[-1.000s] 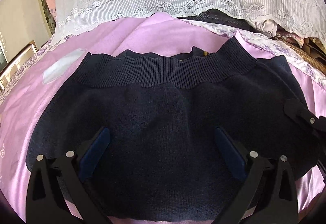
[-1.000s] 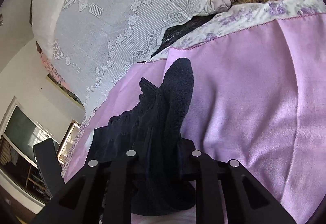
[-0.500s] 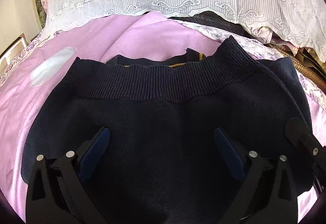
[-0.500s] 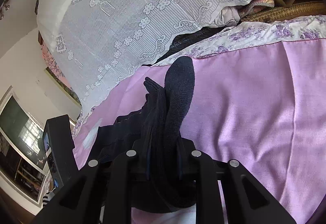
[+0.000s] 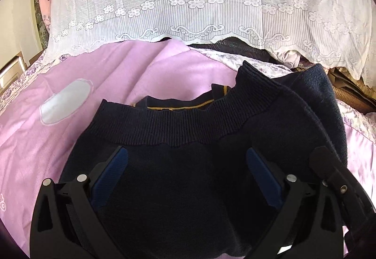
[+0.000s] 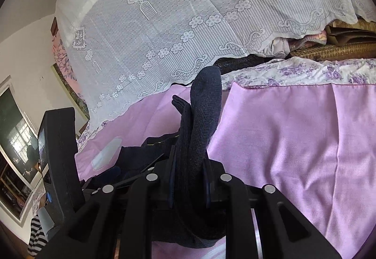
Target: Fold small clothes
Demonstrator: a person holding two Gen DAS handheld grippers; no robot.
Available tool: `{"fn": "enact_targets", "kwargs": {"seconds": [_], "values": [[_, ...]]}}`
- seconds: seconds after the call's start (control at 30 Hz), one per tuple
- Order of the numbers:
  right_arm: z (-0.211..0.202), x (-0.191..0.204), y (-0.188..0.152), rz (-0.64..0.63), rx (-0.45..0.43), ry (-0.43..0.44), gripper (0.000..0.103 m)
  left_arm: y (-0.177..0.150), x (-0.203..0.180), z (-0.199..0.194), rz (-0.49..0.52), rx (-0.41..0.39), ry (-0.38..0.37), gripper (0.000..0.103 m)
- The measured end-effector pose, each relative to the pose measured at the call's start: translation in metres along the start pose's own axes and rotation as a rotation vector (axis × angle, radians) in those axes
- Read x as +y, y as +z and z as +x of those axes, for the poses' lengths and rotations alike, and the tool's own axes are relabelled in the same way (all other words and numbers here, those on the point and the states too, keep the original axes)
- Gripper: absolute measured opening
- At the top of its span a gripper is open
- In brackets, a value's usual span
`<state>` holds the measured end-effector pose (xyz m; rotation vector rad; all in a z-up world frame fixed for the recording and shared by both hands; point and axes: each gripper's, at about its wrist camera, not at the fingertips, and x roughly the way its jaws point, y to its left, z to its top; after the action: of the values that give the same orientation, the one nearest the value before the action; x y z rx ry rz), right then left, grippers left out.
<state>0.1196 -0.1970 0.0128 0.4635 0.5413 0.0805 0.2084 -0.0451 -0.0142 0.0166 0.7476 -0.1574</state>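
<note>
A small navy knit sweater (image 5: 188,165) lies on a pink bedsheet (image 5: 58,141), ribbed hem band across the middle and a yellow-trimmed collar behind it. My left gripper (image 5: 186,160) is open just above the sweater body, its blue-padded fingers (image 5: 112,169) spread wide with nothing between them. My right gripper (image 6: 188,179) is shut on a bunched edge of the sweater (image 6: 202,122), which rises between the jaws. It also shows in the left wrist view (image 5: 333,179), at the sweater's right side, where the cloth is lifted.
A white lace cover (image 5: 188,0) drapes over a pile at the back of the bed. A white patch (image 5: 63,103) marks the sheet at left. Floral bedding (image 6: 305,73) and woven mats (image 6: 340,47) lie at the back right. A window (image 6: 14,141) is at far left.
The right gripper has lifted the sweater's right side higher and carried it inward. The left gripper has moved forward over the sweater toward the hem band, still open.
</note>
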Motion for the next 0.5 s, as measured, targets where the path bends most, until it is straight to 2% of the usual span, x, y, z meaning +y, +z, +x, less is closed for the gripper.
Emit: {"fn": "enact_targets", "kwargs": {"seconds": [0.07,0.23,0.5], "values": [[0.001,0.012,0.001,-0.02,0.004,-0.012,0.019,0.003,0.011,-0.001,-0.015,-0.002,-0.012,0.098],[0.005,0.049,0.004,-0.082,0.013,-0.026,0.018,0.005,0.048,-0.002,-0.105,0.022,-0.102,0.098],[0.014,0.118,-0.001,-0.182,0.03,-0.032,0.016,0.002,0.113,-0.011,-0.235,0.019,-0.162,0.096]]}}
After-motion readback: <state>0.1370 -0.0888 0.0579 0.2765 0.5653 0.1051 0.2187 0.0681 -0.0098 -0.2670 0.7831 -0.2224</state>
